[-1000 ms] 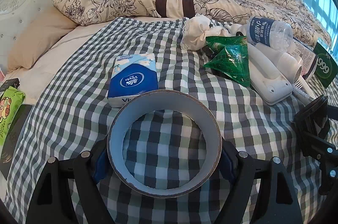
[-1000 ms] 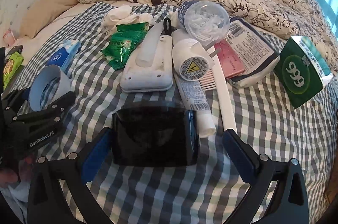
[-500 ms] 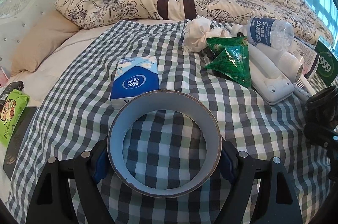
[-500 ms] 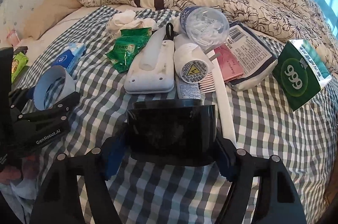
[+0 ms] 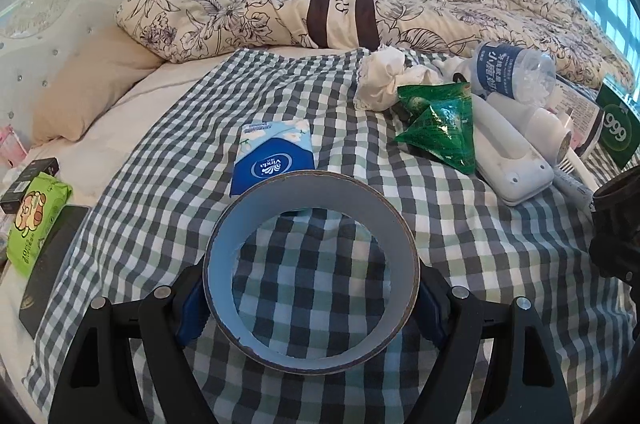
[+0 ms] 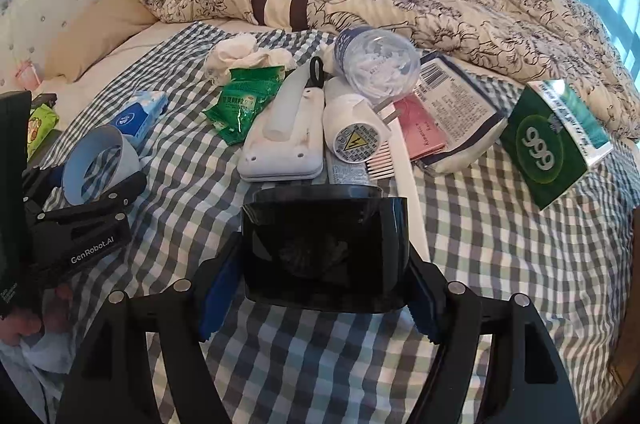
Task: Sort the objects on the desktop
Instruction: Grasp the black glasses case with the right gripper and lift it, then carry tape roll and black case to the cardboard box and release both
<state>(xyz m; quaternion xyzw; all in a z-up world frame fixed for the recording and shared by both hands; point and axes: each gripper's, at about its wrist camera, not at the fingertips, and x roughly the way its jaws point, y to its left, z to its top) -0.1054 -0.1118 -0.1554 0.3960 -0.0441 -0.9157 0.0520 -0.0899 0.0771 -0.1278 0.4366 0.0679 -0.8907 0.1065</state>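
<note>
Two hand-held tongs work over a checked cloth [image 5: 192,183] spread on a bed. The left tongs [image 5: 311,298] are clamped across a wide tape roll [image 5: 311,264], just in front of a blue tissue pack [image 5: 272,159]. To the roll's right, the right tongs [image 6: 316,284], whose jaws have just been closing, grip a black round container [image 6: 324,248]. Bare cloth lies left of the roll. Far right, a white plug-in device [image 6: 280,143], green sachets [image 6: 244,103] and a bottle [image 6: 376,63] crowd together.

Tissue pack [image 5: 274,155] behind tape roll [image 5: 311,270]
</note>
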